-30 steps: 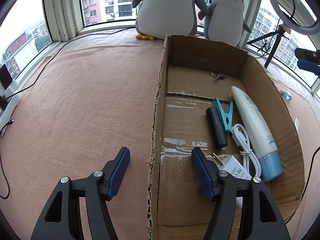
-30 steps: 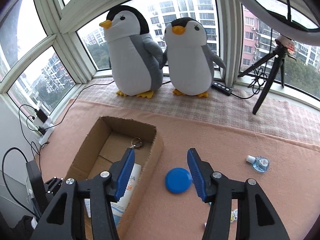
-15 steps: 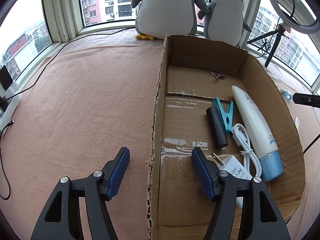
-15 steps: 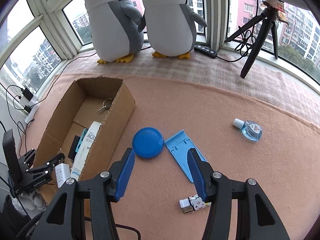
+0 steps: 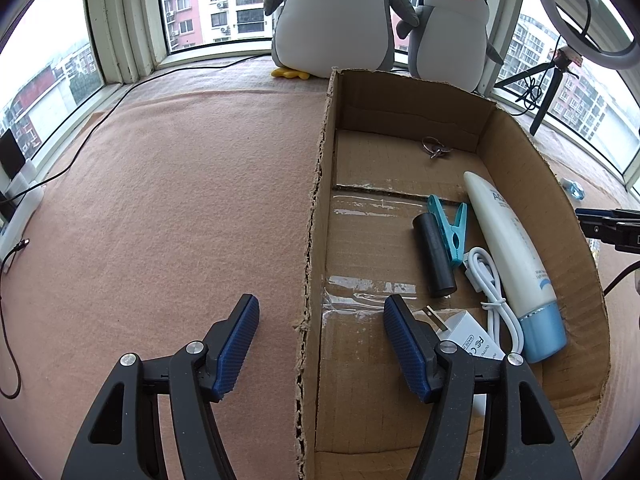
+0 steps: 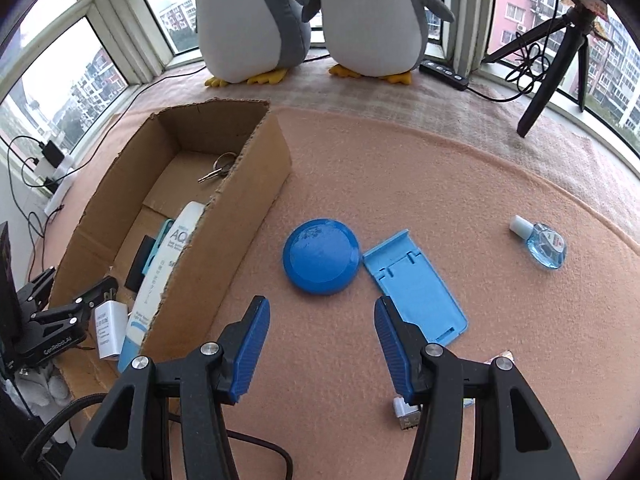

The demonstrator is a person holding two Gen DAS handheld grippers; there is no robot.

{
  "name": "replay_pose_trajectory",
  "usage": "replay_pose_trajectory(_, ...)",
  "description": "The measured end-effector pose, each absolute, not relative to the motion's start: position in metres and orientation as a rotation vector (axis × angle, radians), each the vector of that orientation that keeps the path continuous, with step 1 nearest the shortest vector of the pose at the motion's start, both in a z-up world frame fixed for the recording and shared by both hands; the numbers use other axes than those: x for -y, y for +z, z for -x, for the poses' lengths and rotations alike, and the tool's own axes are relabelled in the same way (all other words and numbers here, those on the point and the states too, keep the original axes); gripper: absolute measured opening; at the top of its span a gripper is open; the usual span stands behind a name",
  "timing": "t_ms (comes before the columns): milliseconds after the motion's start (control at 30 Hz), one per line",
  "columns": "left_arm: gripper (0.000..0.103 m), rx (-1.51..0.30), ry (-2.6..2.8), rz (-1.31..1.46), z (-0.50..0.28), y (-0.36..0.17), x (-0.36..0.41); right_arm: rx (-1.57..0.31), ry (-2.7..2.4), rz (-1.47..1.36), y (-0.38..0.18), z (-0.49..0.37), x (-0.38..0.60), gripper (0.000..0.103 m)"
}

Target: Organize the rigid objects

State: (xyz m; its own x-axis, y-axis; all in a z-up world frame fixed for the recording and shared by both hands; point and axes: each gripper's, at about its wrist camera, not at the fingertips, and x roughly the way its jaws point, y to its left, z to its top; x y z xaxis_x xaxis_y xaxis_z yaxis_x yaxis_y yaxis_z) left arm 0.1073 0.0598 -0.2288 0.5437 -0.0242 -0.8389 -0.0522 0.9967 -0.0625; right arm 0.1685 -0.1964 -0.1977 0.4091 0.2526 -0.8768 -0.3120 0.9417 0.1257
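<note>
Box point(image 6: 256, 184), already part-filled, beside the felt where a rigid, likely light and slick disc point(image 6: 321, 256) lies just ahead of the right gripper point(image 6: 321, 350), jaws apart and empty; grip its rim edgewise.

bright soft window daylight, faint shadows, sharp focus, fisheye-bent edges.

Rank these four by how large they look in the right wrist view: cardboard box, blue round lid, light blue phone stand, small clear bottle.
1. cardboard box
2. light blue phone stand and blue round lid: they look much alike in area, so I won't separate them
3. small clear bottle, though it lies farther from the camera.
</note>
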Motion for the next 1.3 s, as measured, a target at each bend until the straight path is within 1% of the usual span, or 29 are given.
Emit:
replay_pose_trajectory(300,0.069,-0.997,0.019,0.082,-0.108,-0.229,-0.059,-1.120,0.294,0.171,-0.208,-0.182,0.221,0.050)
replay_pose_trajectory(533,0.069,-0.998,0.020,0.078,-0.108,-0.230,-0.059,-1.139,0.309,0.264,-0.217,-0.187,0.217,0.050)
replay_pose_trajectory(767,0.069,-0.998,0.020,0.079,-0.108,-0.230,-0.059,-1.165,0.311,0.258,-0.224,-0.199,0.219,0.050)
replay_pose_trajectory(933,0.070,-0.998,0.020,0.079,-0.108,-0.230,-0.059,-1.174,0.308,0.196,-0.225,-0.202,0.225,0.050)
replay_pose_trajectory(1000,0.070,-0.998,0.020,0.079,-0.108,-0.230,-0.059,-1.173,0.300,0.195,-0.225,-0.202,0.225,0.047)
replay_pose_trajectory(1100,0.070,-0.998,0.020,0.077,-0.108,-0.231,-0.058,-1.175,0.295,0.180,-0.224,-0.201,0.226,0.040)
replay_pose_trajectory(1300,0.070,-0.999,0.020,0.077,-0.108,-0.231,-0.058,-1.164,0.269,0.142,-0.223,-0.199,0.230,0.035)
